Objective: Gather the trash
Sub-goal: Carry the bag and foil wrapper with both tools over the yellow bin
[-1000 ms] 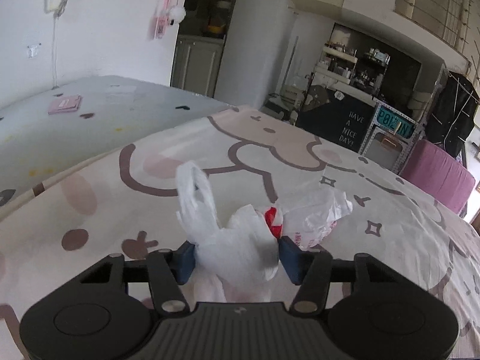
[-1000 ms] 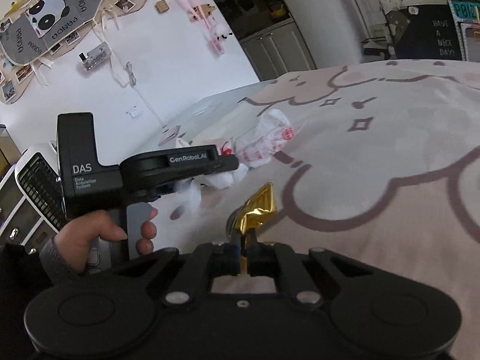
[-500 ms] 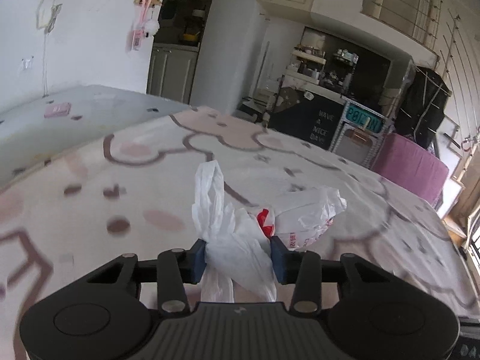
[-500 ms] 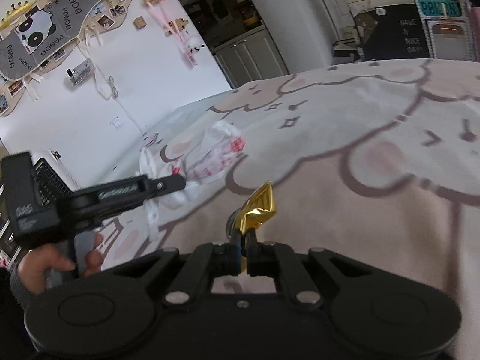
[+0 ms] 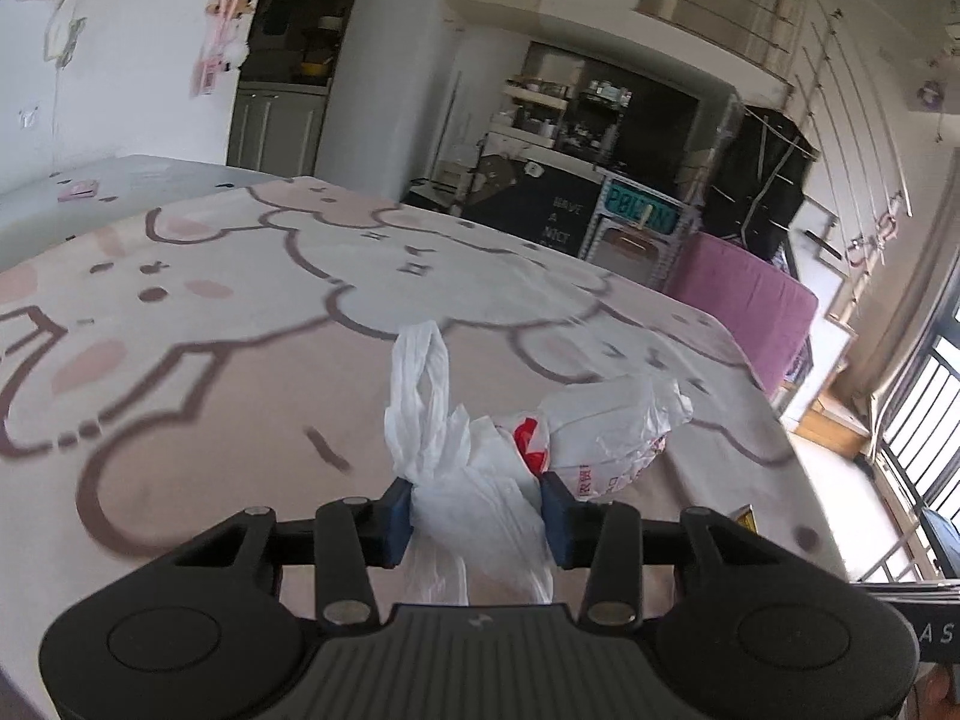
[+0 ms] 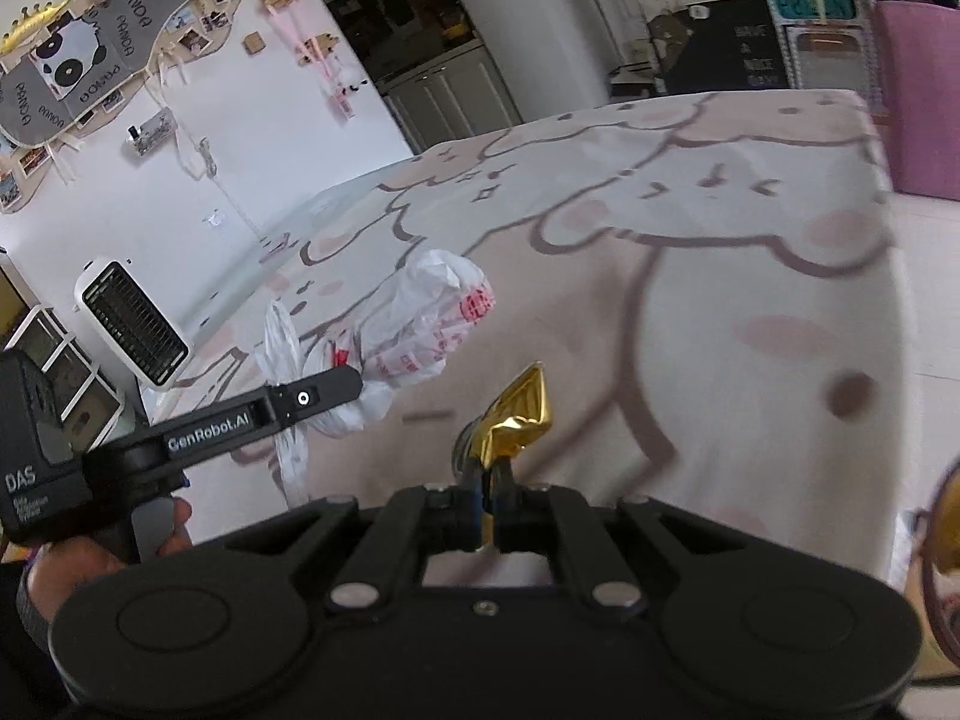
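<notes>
- Pink-and-cream cartoon blanket (image 5: 252, 324) spreads under both my tools, from near to the far edge.
- White plastic bag (image 5: 480, 504) is squeezed between my left gripper's (image 5: 477, 513) blue pads, its handle loop standing up and its red-printed bulk trailing far and to the right, off the blanket; these jaws have just been closing on it.
- Gold foil wrapper (image 6: 513, 420) sticks up from my right gripper (image 6: 489, 516), whose jaws are pinched fully together on it, right of the bag.
</notes>
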Available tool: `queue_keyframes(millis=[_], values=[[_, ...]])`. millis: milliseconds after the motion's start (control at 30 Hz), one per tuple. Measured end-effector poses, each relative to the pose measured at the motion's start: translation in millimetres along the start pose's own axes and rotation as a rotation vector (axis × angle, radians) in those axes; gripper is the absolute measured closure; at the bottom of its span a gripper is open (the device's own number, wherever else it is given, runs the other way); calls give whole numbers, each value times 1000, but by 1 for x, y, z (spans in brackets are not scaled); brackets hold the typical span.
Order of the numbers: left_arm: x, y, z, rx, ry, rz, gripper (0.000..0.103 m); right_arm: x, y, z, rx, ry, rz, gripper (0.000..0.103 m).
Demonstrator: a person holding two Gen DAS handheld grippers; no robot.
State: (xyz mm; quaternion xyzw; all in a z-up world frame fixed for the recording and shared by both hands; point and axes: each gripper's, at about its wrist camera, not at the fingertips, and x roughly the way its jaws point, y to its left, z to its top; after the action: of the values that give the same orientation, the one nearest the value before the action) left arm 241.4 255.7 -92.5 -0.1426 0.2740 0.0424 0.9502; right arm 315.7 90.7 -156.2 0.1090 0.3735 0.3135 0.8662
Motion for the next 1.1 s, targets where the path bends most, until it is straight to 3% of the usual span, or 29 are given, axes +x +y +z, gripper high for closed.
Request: queue_keyframes(millis=[167,633,867,1100], values=[[-26,-30,-16,-6,-4,4,59,-35,-6,-20,-6,-18,-41,100],[-90,-92,-40,94,0,46,59,-114,-16,-50,-71,-108,-113,100],[-100,-114,-53,91,13,51,59,-144,-32,-59,-76,-141,-152,100],[-94,-152,-64,123,32,1,59,-174,-59,-71,-54,-164,-209,100]])
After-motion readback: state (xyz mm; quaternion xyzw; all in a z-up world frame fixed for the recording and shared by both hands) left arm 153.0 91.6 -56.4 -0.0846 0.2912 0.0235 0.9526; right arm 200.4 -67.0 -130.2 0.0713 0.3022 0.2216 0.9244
